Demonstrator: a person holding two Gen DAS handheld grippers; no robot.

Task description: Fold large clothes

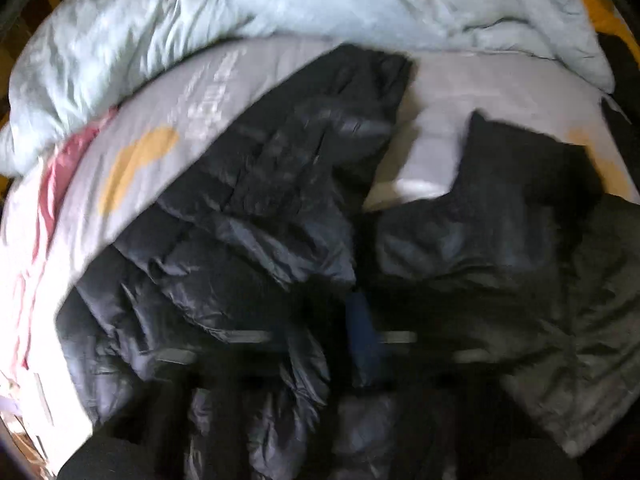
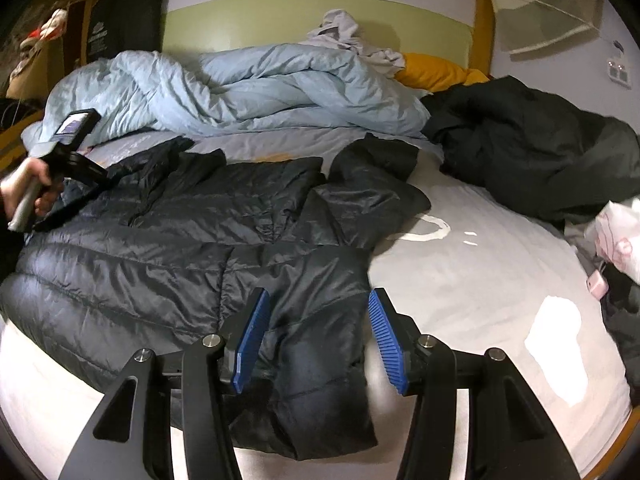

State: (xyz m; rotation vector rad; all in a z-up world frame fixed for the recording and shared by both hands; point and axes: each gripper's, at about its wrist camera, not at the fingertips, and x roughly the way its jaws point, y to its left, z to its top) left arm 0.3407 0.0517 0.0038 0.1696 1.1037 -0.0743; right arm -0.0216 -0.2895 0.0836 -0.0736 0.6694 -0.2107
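Blue pads [image 2: 252, 336] of the right gripper [image 2: 316, 340] are standing apart, hovering just over the near hem of the black puffer jacket [image 2: 168, 236], not pressing on it. Jacket is lying spread across the grey bedsheet [image 2: 472, 280], one sleeve reaching toward the light blue duvet [image 2: 240, 92] bunched at the head of the bed. Left gripper [image 1: 362, 340] is showing blurred in its own view, jaws clenched with dark jacket fabric bunched around them; whether fabric is actually pinched cannot be told. From the right wrist view, a hand [image 2: 28, 188] is holding that gripper's handle at the jacket's far left edge. Second dark garment [image 2: 536, 152] is sitting crumpled at right, apart from the jacket, near a yellow pillow [image 2: 436, 72].
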